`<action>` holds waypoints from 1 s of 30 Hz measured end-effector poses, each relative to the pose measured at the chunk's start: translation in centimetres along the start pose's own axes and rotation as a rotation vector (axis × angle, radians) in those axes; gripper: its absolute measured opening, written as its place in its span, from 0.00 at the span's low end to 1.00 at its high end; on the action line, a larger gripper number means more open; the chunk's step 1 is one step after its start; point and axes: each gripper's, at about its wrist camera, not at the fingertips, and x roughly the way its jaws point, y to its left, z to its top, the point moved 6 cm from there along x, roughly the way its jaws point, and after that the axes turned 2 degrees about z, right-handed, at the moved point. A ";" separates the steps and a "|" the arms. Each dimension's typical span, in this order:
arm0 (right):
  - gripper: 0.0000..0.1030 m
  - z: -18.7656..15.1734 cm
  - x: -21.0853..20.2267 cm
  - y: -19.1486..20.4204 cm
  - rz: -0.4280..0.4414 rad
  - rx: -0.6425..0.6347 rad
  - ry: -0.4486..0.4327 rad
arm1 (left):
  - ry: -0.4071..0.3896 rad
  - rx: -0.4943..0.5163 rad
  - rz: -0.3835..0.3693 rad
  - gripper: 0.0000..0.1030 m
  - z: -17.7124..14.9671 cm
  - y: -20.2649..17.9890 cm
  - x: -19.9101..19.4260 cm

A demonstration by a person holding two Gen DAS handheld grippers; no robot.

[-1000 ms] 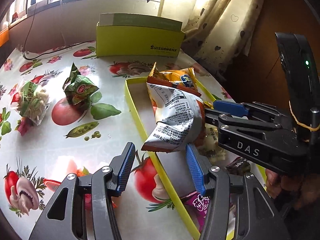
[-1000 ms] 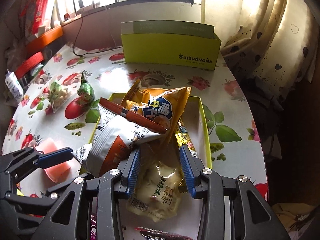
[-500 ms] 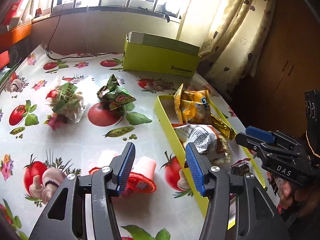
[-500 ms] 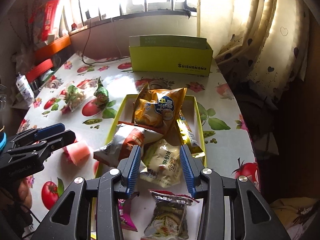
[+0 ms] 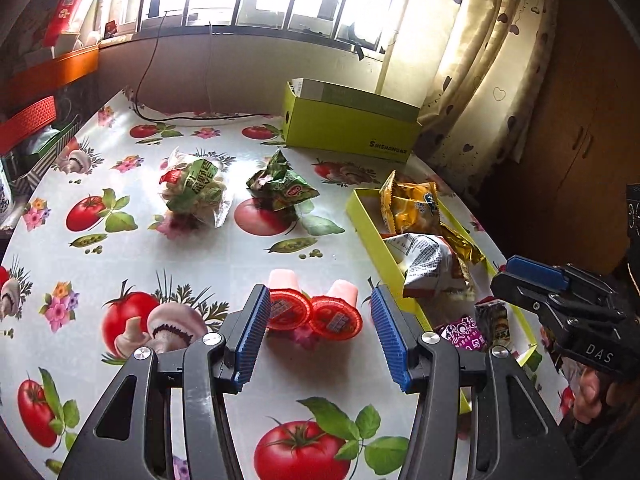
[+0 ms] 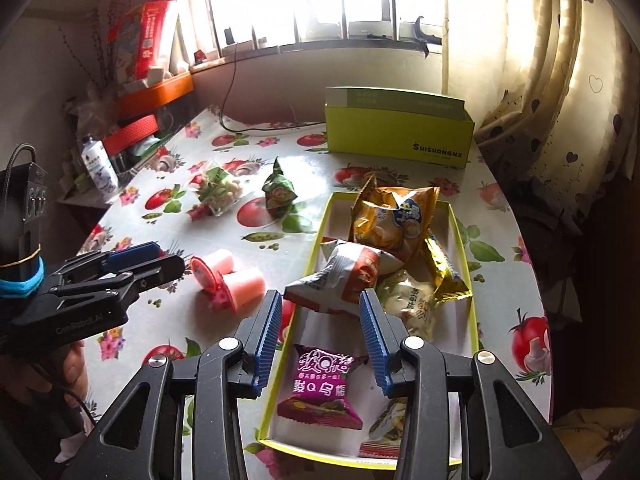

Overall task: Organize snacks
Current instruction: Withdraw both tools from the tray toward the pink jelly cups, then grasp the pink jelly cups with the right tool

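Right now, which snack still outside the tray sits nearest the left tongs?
The pair of pink jelly cups with red lids, lying directly ahead of the left tongs. The two green packets lie farther back.

Under me lay a tablecloth (image 5: 224,264) printed with tomatoes, mushrooms and pea pods, covering the tabletop to its rounded edges. A dark cable (image 6: 228,92) ran down from the windowsill onto the far edge. Behind it stood a barred window (image 6: 320,4), very bright. Past the far right corner hung a cream curtain (image 5: 492,68) dotted with small hearts, a brown wooden cabinet (image 5: 580,132) beside it. Off the left edge I saw an orange shelf (image 6: 160,94), a red carton (image 6: 148,40) above it, and what looked like a white bottle (image 6: 98,168).
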 end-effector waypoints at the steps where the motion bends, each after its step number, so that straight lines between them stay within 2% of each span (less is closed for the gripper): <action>1: 0.38 -0.1 0.1 0.4 0.015 -0.003 0.004 | 0.002 0.001 0.000 0.52 -0.1 0.2 -0.2; 12: 0.38 -0.8 1.9 4.6 0.140 -0.094 0.058 | 0.006 -0.021 0.017 0.52 -0.9 2.7 -0.6; 17: 0.39 -1.1 3.4 5.7 0.166 -0.127 0.089 | 0.018 -0.023 0.024 0.52 -1.2 3.3 -0.1; 21: 0.44 -1.2 4.9 6.2 0.174 -0.147 0.122 | 0.021 -0.028 0.023 0.52 -1.3 3.7 0.1; 30: 0.50 0.2 7.8 7.1 0.180 -0.210 0.168 | 0.013 -0.049 0.027 0.52 -1.2 5.4 0.0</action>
